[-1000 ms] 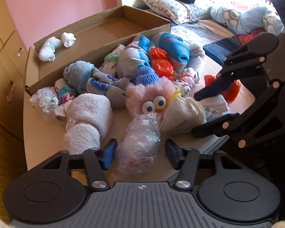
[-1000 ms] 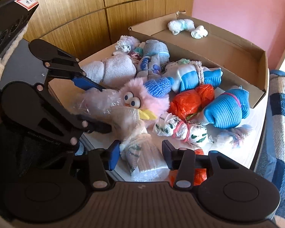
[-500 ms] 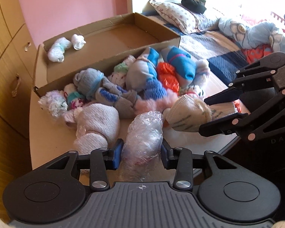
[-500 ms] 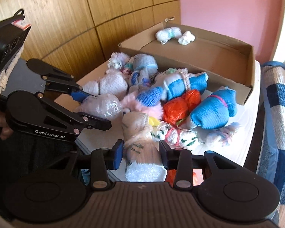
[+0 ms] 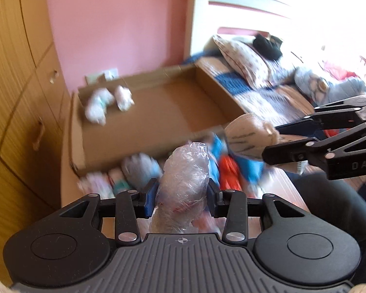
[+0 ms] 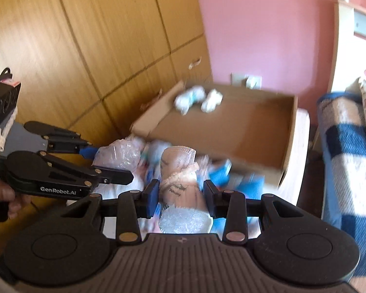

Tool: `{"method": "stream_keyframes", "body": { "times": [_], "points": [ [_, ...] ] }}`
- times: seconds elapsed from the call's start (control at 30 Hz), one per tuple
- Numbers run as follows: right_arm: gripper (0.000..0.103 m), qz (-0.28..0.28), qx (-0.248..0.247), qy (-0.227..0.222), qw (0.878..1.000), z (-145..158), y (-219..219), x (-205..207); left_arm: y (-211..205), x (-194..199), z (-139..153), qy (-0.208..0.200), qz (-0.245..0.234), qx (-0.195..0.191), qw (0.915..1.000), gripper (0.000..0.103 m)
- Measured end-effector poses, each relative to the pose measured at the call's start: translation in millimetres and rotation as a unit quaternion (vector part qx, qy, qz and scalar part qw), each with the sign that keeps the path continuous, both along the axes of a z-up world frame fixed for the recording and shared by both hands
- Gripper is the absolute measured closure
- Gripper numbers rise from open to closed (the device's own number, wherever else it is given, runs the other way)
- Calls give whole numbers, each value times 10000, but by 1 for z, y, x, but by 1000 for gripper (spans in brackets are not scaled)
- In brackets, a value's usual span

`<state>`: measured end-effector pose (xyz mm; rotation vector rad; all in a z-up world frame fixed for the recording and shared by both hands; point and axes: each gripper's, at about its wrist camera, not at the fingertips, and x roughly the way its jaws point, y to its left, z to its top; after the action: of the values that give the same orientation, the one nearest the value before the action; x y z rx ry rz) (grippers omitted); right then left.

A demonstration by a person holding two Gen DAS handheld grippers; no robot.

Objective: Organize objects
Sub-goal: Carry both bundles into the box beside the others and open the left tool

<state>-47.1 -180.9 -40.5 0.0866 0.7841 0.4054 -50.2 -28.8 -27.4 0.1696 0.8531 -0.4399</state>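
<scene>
My left gripper (image 5: pixel 181 199) is shut on a bundle wrapped in clear plastic (image 5: pixel 183 183), held above the table; the same bundle (image 6: pixel 117 155) shows at the left in the right wrist view. My right gripper (image 6: pixel 180 199) is shut on a beige rolled sock bundle tied with cord (image 6: pixel 180 178), also lifted; it appears at the right in the left wrist view as the beige bundle (image 5: pixel 249 139). Beyond both lies an open cardboard box (image 5: pixel 158 112) with two white bundles (image 5: pixel 107 102) in its far corner. A blurred pile of coloured sock bundles (image 5: pixel 227 168) lies in front of the box.
Wooden cupboard doors (image 6: pixel 90 48) stand left of the table and a pink wall (image 5: pixel 114 24) behind the box. A bed with a checked blanket (image 6: pixel 349 151) and pillow (image 5: pixel 241 58) lies to the right. A hand (image 6: pixel 2 195) holds the left gripper's handle.
Both grippers closed on their bundles, the plastic one left and the beige one right, and rose off the table. The views have tilted up toward the box and wall.
</scene>
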Motion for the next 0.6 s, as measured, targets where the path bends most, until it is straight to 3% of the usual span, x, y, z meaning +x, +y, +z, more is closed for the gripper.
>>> {"method": "stream_keyframes", "body": {
  "times": [0.13,0.33,0.6],
  "points": [
    [68,-170,94,-144,9997,12,-7,33,0,37,10,-78,249,-79,9996,55],
    [68,-545,214,-8,9983,10,-19,94,-9,108,17,-30,678,-126,9976,55],
    [68,-1090,361,382,9926,-18,-40,172,-29,218,-24,527,1055,-275,9926,55]
  ]
}}
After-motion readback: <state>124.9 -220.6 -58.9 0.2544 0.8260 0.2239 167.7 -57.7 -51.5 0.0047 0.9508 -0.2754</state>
